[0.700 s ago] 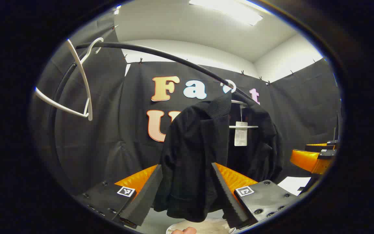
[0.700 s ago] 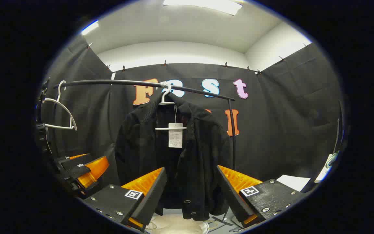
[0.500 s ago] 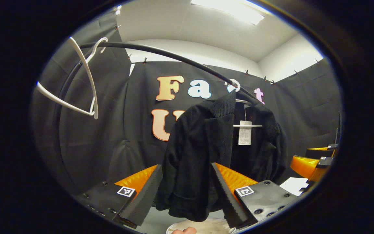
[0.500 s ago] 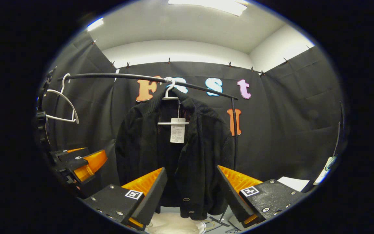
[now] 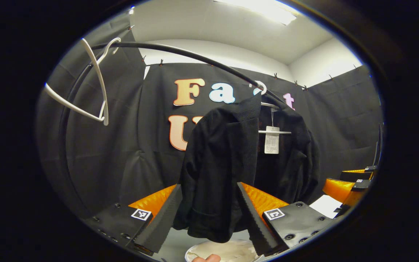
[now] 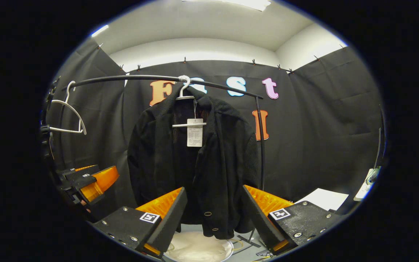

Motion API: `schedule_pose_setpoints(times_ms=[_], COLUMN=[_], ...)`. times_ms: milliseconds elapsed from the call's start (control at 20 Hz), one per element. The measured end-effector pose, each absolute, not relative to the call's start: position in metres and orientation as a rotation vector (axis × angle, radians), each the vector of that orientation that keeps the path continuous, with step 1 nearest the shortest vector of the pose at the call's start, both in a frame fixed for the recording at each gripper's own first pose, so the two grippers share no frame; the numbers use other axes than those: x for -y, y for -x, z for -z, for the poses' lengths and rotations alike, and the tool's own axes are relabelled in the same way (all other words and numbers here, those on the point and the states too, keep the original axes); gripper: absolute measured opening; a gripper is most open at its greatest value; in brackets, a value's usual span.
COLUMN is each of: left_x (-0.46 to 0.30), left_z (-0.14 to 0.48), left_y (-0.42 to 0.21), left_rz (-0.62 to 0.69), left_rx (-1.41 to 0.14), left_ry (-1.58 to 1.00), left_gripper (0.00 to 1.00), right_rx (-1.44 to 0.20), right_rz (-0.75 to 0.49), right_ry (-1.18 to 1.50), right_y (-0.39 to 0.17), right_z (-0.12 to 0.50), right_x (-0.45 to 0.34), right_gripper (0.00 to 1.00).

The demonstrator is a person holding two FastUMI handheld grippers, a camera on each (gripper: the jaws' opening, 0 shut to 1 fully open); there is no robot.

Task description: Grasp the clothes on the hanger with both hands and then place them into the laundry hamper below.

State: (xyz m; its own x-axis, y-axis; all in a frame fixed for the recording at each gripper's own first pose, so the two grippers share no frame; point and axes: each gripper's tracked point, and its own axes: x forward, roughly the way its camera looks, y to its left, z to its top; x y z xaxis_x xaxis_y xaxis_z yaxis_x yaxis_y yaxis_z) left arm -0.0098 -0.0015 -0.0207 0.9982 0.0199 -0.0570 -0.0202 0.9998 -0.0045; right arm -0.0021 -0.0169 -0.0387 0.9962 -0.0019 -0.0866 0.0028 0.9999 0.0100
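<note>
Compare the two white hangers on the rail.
The hanger on the left is bare; the hanger in the middle carries the black jacket and a paper tag. In the right gripper view the left one appears turned at an angle, the middle one faces the camera. Both are white and hook over the black rail.

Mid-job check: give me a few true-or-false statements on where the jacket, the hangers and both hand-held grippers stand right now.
1. The black jacket hangs on a white hanger on the rail. True.
2. The left hand-held gripper is shut on the jacket. False: its fingers are spread, nothing held.
3. The right hand-held gripper is open. True.
4. The spare hanger carries a shirt. False: it hangs bare.
5. The jacket lies in the hamper. False: it hangs above it.
</note>
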Motion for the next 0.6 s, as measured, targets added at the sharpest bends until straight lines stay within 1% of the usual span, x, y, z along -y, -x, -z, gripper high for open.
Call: schedule_pose_setpoints(times_ms=[100, 150, 200, 350, 400, 450, 500, 600], left_x=[0.0, 0.001, 0.002, 0.005, 0.005, 0.004, 0.003, 0.002], left_z=[0.019, 0.018, 0.016, 0.018, 0.017, 0.017, 0.017, 0.018], left_y=[0.009, 0.007, 0.007, 0.002, 0.001, 0.0, -0.001, -0.002], left_rz=[-0.028, -0.028, -0.027, -0.024, -0.021, -0.021, -0.024, -0.024], left_rx=[-0.054, -0.048, -0.042, -0.041, -0.037, -0.035, -0.036, -0.038], left_ry=[-0.004, -0.008, -0.01, -0.01, -0.012, -0.018, -0.022, -0.019], left_gripper=[0.92, 0.96, 0.93, 0.92, 0.97, 0.96, 0.92, 0.93], right_rx=[-0.091, -0.089, -0.087, -0.083, -0.082, -0.086, -0.093, -0.098], right_rz=[0.005, 0.006, 0.004, 0.0, 0.0, -0.003, -0.01, -0.028], right_ry=[-0.012, -0.016, -0.023, -0.034, -0.034, -0.036, -0.041, -0.061], right_y=[-0.002, -0.002, -0.005, -0.011, -0.014, -0.017, -0.02, -0.027], right_z=[0.039, 0.038, 0.037, 0.039, 0.04, 0.043, 0.046, 0.049], right_x=[0.019, 0.021, 0.021, 0.019, 0.018, 0.016, 0.013, 0.005], right_gripper=[0.94, 0.94, 0.94, 0.94, 0.94, 0.94, 0.94, 0.94])
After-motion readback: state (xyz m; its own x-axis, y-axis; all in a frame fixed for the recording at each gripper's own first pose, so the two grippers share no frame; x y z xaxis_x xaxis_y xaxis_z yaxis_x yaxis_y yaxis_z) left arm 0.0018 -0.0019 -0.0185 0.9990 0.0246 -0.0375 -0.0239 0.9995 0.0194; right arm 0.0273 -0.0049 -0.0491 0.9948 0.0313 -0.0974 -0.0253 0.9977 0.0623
